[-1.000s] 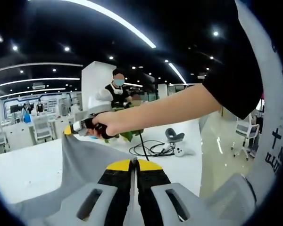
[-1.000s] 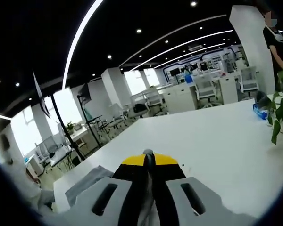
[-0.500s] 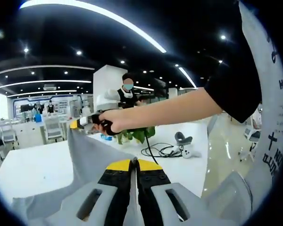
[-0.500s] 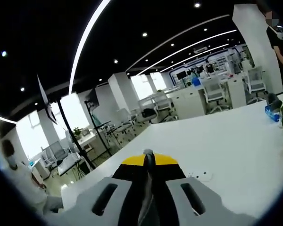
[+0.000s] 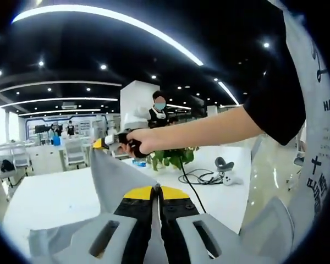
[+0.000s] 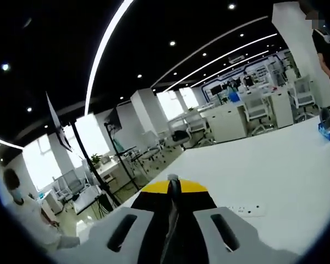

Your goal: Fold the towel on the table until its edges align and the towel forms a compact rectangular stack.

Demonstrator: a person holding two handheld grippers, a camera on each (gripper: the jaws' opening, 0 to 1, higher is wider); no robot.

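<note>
The grey towel (image 5: 116, 177) hangs taut between my two grippers, above the white table (image 5: 49, 195). My left gripper (image 5: 157, 190) is shut on one corner, with cloth pinched between its yellow-tipped jaws. In the left gripper view my right gripper (image 5: 98, 144) comes in from the right in a person's hand (image 5: 136, 141), shut on the towel's far corner. In the right gripper view my right gripper (image 6: 173, 186) has a sliver of grey cloth (image 6: 172, 180) caught between its shut jaws. More towel drapes low on the left (image 5: 47, 241).
A green plant (image 5: 170, 156), a black cable (image 5: 201, 176) and a white controller (image 5: 226, 177) lie on the table's far right. A power strip (image 6: 245, 210) sits on the table (image 6: 275, 176). A tripod (image 6: 91, 165), office chairs and people stand around.
Both views have swung as the hands rose. The towel stays gripped at both corners, and the right gripper now sits a little closer to the left view's centre.
</note>
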